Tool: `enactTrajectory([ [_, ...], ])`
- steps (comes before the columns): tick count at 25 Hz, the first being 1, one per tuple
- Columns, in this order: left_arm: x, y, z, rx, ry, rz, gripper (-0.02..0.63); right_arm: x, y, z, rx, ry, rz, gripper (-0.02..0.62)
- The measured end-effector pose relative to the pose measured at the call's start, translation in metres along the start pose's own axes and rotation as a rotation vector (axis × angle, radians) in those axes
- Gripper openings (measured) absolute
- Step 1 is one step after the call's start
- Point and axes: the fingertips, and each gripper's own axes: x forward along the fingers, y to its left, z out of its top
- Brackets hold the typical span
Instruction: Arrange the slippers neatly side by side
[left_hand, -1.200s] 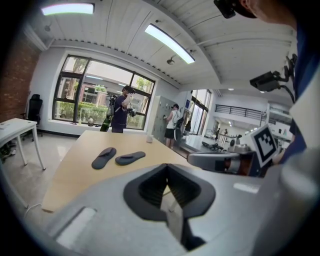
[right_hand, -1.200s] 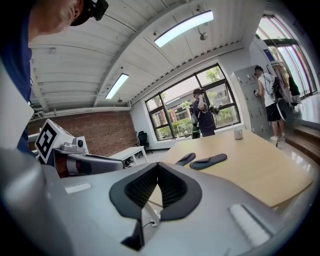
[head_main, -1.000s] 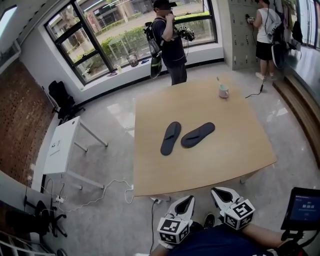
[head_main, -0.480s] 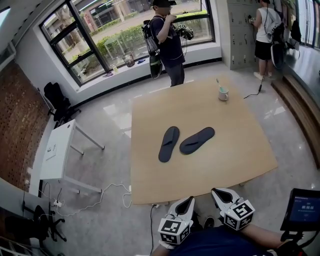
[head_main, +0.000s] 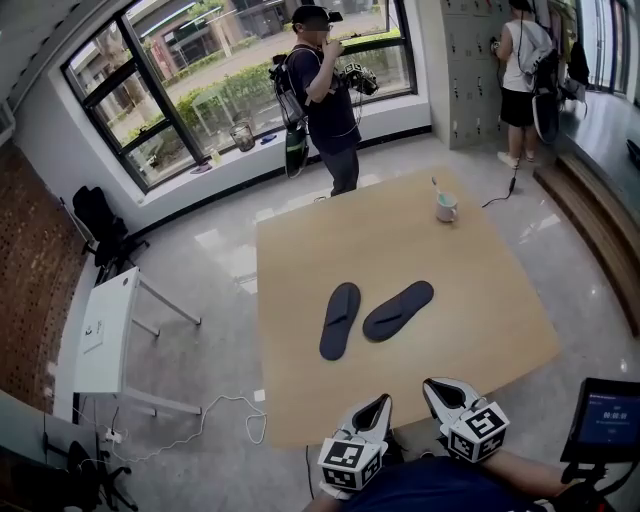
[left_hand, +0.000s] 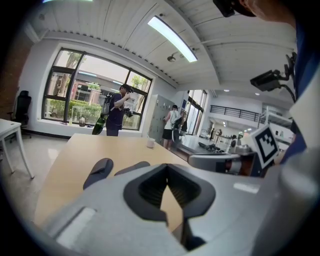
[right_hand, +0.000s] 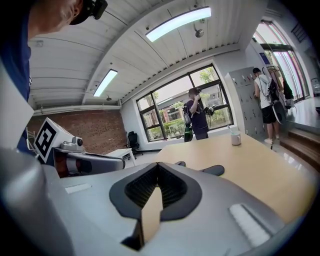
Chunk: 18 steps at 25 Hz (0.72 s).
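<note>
Left gripper, right gripper: jaws closed, holding nothing. 2 slippers angled apart on table; mug behind; screen cropped right.

On the light wooden square table, mid-surface, lie two dark flat flip-flop slippers, heels close and toes splayed apart: left slipper, right slipper. A white ceramic mug stands near the far right corner.

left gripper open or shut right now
Shut. The left gripper has its jaws meeting at the tips, with nothing held between them.
</note>
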Motion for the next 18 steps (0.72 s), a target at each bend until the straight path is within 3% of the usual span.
enactTrajectory([
  [14,0.037,0.070,0.031,-0.015,-0.013,-0.082,0.005,0.066,-0.025,0.029,0.012,-0.011,-0.102,0.011],
  [18,0.038,0.091,0.030,-0.024,-0.012,-0.089,0.005,0.075,-0.022,0.027,-0.036,0.008,-0.125,0.011],
])
